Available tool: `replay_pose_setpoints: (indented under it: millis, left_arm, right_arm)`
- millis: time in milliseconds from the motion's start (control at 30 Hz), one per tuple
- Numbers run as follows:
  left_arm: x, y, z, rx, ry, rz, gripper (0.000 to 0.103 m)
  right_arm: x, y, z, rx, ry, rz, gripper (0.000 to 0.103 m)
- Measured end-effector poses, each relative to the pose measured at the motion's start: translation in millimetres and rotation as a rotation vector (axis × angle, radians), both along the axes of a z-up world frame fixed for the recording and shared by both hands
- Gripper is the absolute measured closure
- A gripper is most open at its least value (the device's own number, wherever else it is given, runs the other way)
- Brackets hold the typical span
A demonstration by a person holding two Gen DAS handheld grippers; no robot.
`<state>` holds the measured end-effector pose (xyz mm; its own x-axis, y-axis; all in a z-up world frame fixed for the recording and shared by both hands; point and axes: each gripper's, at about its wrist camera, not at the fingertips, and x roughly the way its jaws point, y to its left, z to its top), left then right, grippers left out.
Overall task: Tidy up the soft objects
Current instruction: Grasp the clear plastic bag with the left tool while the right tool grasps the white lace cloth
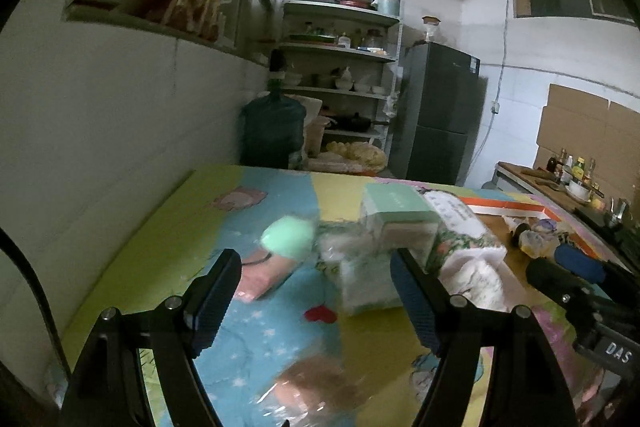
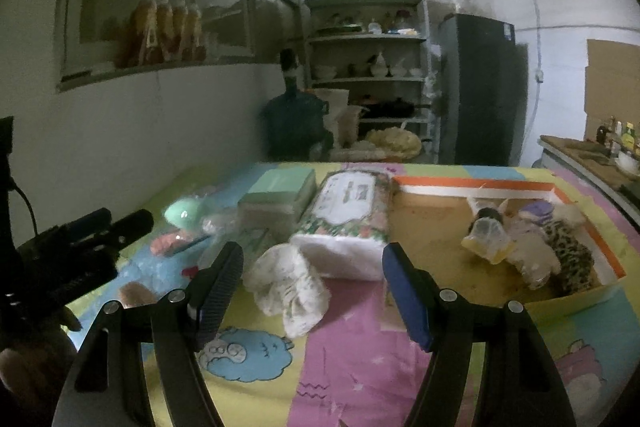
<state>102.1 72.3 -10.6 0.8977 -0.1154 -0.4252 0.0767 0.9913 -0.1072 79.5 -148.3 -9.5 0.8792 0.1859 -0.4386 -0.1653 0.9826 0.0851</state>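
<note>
Both grippers are open and empty above a table with a colourful cartoon cloth [image 2: 360, 355]. My left gripper [image 1: 316, 275] faces a mint-green soft ball [image 1: 288, 237], a pink item [image 1: 264, 277] and a clear-wrapped white pack [image 1: 366, 283]. My right gripper [image 2: 312, 267] faces a crumpled white cloth [image 2: 290, 285] lying just beyond its fingertips. Behind it lie a floral tissue pack [image 2: 348, 217] and a mint-topped box [image 2: 280, 193]. An orange-rimmed cardboard tray [image 2: 432, 227] on the right holds several small soft toys [image 2: 532, 243]. The left gripper also shows in the right wrist view [image 2: 104, 227].
A white wall runs along the table's left side. Beyond the table's far edge stand a blue water jug [image 2: 296, 123], a shelf rack of dishes [image 2: 368, 67] and a dark fridge [image 2: 480, 87]. A counter with bottles [image 2: 600, 147] is at the right.
</note>
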Motion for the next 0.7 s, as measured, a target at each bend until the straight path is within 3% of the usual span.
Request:
replay_pose_setpoints:
  millis: [333, 700]
  left_arm:
    - [-12.0, 30.1, -23.0, -0.055, 0.031, -0.08, 0.026]
    - [-1.7, 23.3, -53.9, -0.083, 0.125, -0.158, 0.026]
  right_arm:
    - [13.9, 15.4, -20.0, -0.004, 0.055, 0.048, 0.029]
    - [31.9, 21.8, -38.2, 0.003, 0.111, 0.07, 0.029]
